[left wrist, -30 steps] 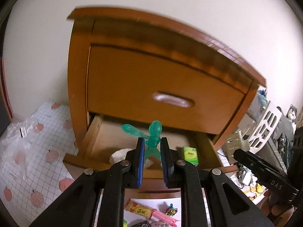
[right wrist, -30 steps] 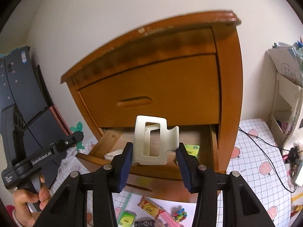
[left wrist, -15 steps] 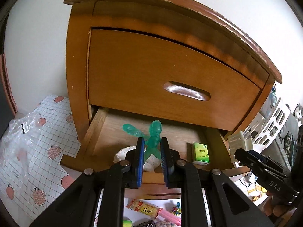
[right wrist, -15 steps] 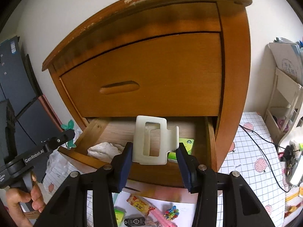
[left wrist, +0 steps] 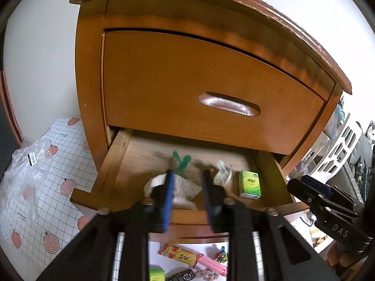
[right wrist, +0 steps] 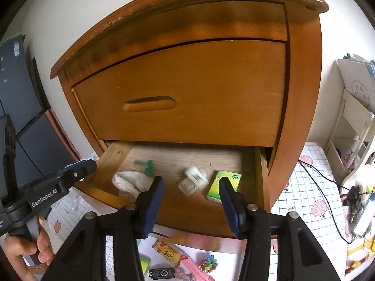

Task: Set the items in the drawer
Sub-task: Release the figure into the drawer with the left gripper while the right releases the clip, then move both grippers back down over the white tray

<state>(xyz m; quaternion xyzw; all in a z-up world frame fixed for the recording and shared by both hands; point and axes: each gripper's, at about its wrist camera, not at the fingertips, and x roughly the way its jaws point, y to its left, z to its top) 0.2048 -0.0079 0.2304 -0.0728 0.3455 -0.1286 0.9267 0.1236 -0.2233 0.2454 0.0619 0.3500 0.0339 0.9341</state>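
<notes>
Now clip (right wrist: 192, 180) (white) beyond right tongs (right wrist: 191, 188).

Both grippers point downward side by side: the left gripper (left wrist: 187, 185) and the right gripper (right wrist: 191, 188) are each opening (nothing sits between either pair of blue pads), a hand (right wrist: 25, 253) gripping the left handle.

Orange-brown wooden nightstand (right wrist: 187, 89); in its pale-wood drawer (right wrist: 117, 157) a translucent green figurine (right wrist: 147, 165), cream hair claw (right wrist: 193, 180), white cloth (right wrist: 129, 180) and bright green box (right wrist: 226, 180); white grid sheet (left wrist: 35, 199) with pink fruit prints.
</notes>
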